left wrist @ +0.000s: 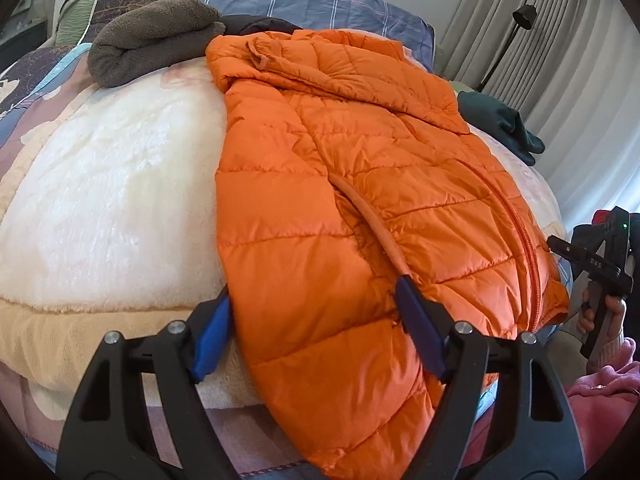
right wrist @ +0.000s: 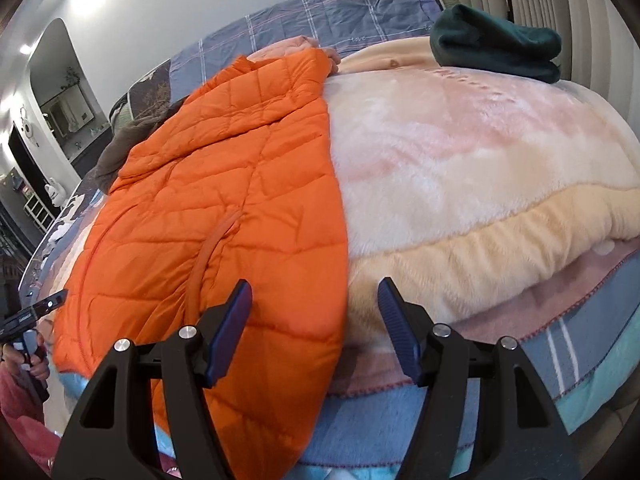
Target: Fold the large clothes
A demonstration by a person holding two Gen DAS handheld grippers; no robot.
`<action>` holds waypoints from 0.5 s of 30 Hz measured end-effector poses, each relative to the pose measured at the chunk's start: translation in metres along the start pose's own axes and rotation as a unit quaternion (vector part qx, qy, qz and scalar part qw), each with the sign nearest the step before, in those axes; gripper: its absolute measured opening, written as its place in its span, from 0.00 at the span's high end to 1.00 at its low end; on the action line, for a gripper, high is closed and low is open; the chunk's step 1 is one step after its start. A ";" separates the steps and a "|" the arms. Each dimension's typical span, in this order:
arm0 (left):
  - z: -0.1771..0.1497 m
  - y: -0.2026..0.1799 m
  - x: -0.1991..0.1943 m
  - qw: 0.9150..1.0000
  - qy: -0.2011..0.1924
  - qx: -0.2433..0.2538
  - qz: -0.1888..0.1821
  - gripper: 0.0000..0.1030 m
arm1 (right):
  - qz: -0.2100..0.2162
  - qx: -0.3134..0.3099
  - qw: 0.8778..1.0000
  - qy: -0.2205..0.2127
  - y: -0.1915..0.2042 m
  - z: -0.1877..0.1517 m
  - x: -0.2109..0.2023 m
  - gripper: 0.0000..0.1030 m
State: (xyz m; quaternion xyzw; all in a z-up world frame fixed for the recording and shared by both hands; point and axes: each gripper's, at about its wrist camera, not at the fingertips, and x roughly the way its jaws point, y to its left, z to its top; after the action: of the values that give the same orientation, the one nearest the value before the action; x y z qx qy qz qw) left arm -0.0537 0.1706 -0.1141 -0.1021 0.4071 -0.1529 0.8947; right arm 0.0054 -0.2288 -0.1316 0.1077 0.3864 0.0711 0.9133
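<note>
On the cream plush blanket (left wrist: 100, 200) lies the orange quilted puffer jacket (left wrist: 340, 200), sides folded in lengthwise, hem overhanging toward me, my left gripper (left wrist: 316, 328) and right gripper (right wrist: 316, 328) both apart, clamping nothing, crosswise fold still left.

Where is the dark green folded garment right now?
The dark green garment lies on the plush blanket at the bed's far right corner in the right wrist view, near the curtain, apart from the orange jacket.

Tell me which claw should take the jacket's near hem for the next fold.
Left, probably. The left claw is open and already straddles the orange jacket at its near hem. The right claw is open too, but only at the jacket's edge, mostly over the blanket.
</note>
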 end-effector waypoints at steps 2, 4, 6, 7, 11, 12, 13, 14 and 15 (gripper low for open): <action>0.001 -0.002 -0.001 1.000 0.007 0.000 0.001 0.25 | 0.030 0.005 0.999 0.016 0.000 -0.004 -0.003 0.36; 0.000 -0.004 -0.005 1.000 0.010 0.006 0.000 0.24 | 0.046 0.012 0.999 0.025 -0.001 -0.010 -0.006 0.36; -0.003 -0.003 -0.009 1.000 0.010 0.011 -0.003 0.24 | 0.060 0.016 0.997 0.036 -0.002 -0.017 -0.006 0.36; -0.004 -0.001 -0.008 1.000 0.011 0.008 -0.005 0.23 | 0.064 0.018 0.997 0.040 -0.003 -0.020 -0.004 0.36; -0.007 0.002 -0.005 1.000 0.015 -0.004 -0.004 0.22 | 0.085 0.046 0.993 0.061 -0.007 -0.028 0.003 0.36; -0.009 0.000 -0.006 1.000 0.016 0.002 0.000 0.22 | 0.096 0.050 0.992 0.064 -0.009 -0.029 0.001 0.36; -0.011 -0.001 -0.008 1.000 0.017 0.007 0.003 0.22 | 0.104 0.054 0.991 0.066 -0.010 -0.030 -0.001 0.36; -0.012 0.000 -0.009 1.000 0.017 0.007 0.001 0.22 | 0.111 0.058 0.990 0.066 -0.012 -0.031 -0.003 0.36; -0.013 0.002 -0.011 1.000 0.017 0.002 -0.005 0.22 | 0.122 0.066 0.988 0.067 -0.014 -0.032 -0.003 0.36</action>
State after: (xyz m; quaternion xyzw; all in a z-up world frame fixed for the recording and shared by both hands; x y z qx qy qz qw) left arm -0.0695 0.1752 -0.1153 -0.1001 0.4214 -0.1596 0.8871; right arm -0.0191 -0.2380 -0.1552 0.2091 0.4342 0.1630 0.8609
